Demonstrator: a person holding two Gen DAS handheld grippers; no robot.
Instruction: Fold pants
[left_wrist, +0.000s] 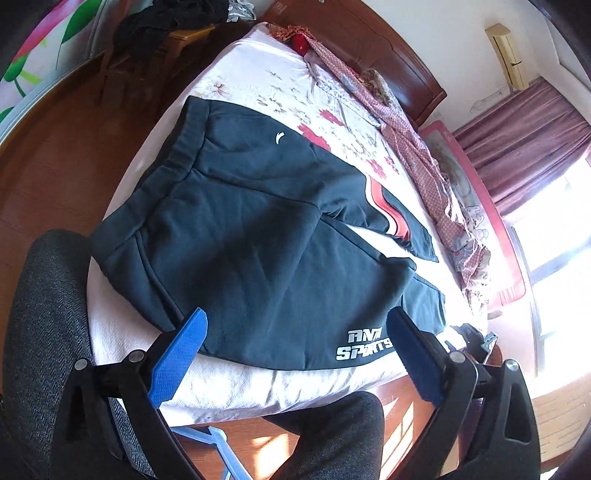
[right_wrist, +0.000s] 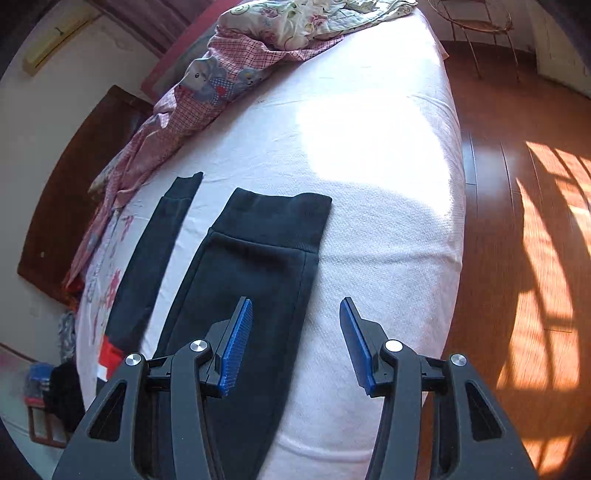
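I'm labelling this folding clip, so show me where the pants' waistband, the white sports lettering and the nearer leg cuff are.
waistband (left_wrist: 184, 142), left wrist view, on the ribbed elastic band.
white sports lettering (left_wrist: 364, 345), left wrist view, middle of the print.
nearer leg cuff (right_wrist: 277, 218), right wrist view, on the ribbed hem.

Your pictures are bright and sharp. Sun pours in through the window (left_wrist: 554, 229), which is washed out white. A glaring patch lies on the bed (right_wrist: 369, 147), and striped light falls on the floor (right_wrist: 546, 236) beside the bed. Edges bend and darken.
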